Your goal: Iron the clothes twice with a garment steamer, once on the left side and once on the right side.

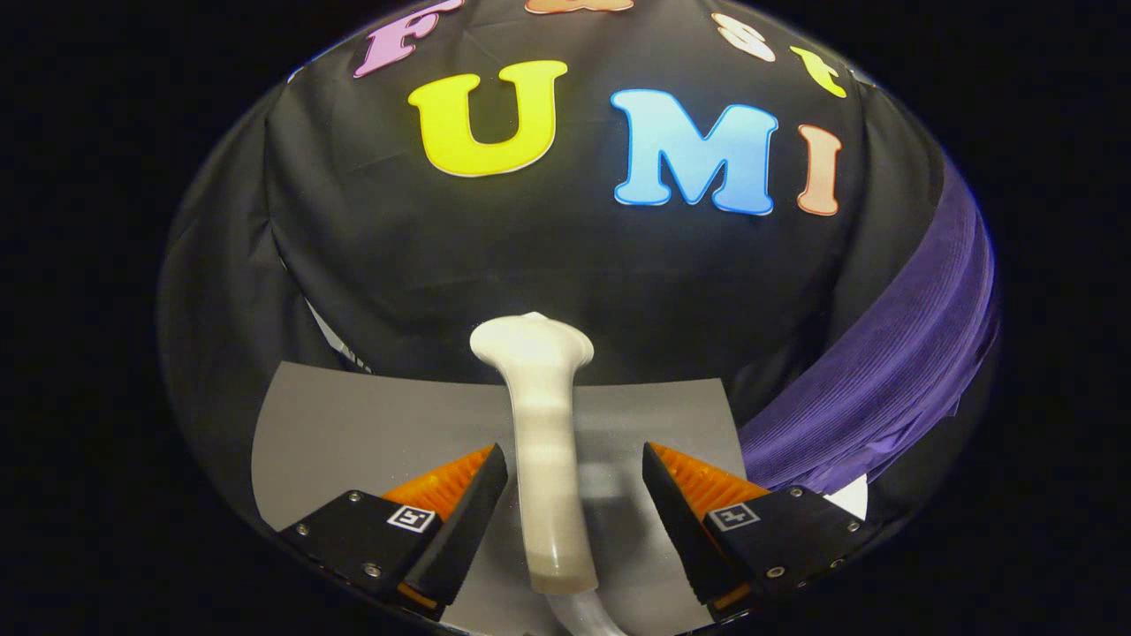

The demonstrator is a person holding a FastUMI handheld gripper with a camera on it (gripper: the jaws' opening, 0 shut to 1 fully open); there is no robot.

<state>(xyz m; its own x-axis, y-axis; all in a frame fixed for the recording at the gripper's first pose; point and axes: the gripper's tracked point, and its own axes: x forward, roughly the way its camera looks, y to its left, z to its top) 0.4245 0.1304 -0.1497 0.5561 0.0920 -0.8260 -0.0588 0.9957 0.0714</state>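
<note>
Gripper (pixel 574 495) spread wide, 2 fingers straddling steamer (pixel 541 442) handle untouched, apparently lining up grasp; purple garment (pixel 892 380) hanging beyond, right.

The gripper (pixel 574 468) has its jaws spread apart, with the white garment steamer (pixel 543 442) standing between them, untouched. It rests on the grey desk (pixel 353 433). Purple cloth (pixel 892 371) hangs beyond the right jaw.

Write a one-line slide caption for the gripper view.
Open gripper straddles the white steamer handle on a grey mat, jaws not touching it; purple garment hangs beyond.
</note>
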